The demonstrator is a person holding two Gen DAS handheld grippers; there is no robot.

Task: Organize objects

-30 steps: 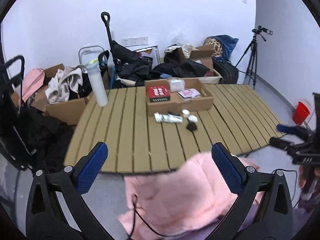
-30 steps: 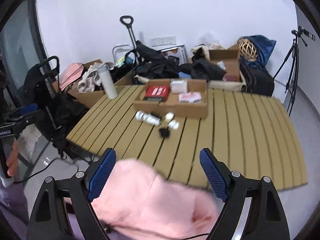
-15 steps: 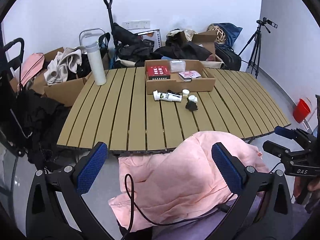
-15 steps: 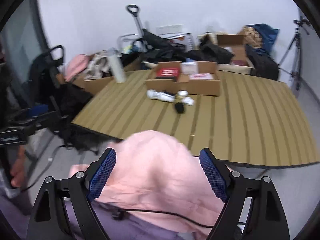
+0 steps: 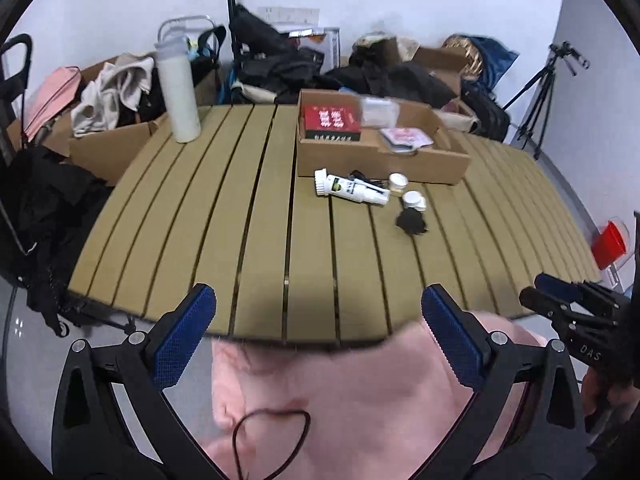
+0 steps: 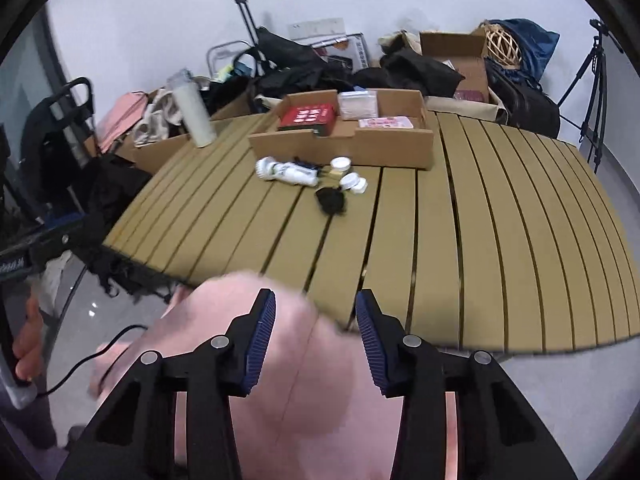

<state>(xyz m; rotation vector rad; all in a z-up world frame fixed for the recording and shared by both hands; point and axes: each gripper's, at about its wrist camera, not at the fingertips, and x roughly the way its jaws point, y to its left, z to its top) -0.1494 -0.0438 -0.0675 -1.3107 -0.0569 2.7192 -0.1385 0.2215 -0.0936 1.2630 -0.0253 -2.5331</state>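
Pink-clothed lap (image 6: 304, 380) lies under the right hand-held gripper's (image 6: 316, 334) closing jaws.

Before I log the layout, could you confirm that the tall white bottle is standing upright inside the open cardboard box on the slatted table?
Not quite: the tall white bottle stands upright on the bare slats of the slatted table, well apart from the open cardboard box, near the table's far left corner. The left wrist view shows it; the right agrees.

Slatted table (image 5: 256, 216), box (image 5: 400, 156), bottle (image 5: 178, 92)
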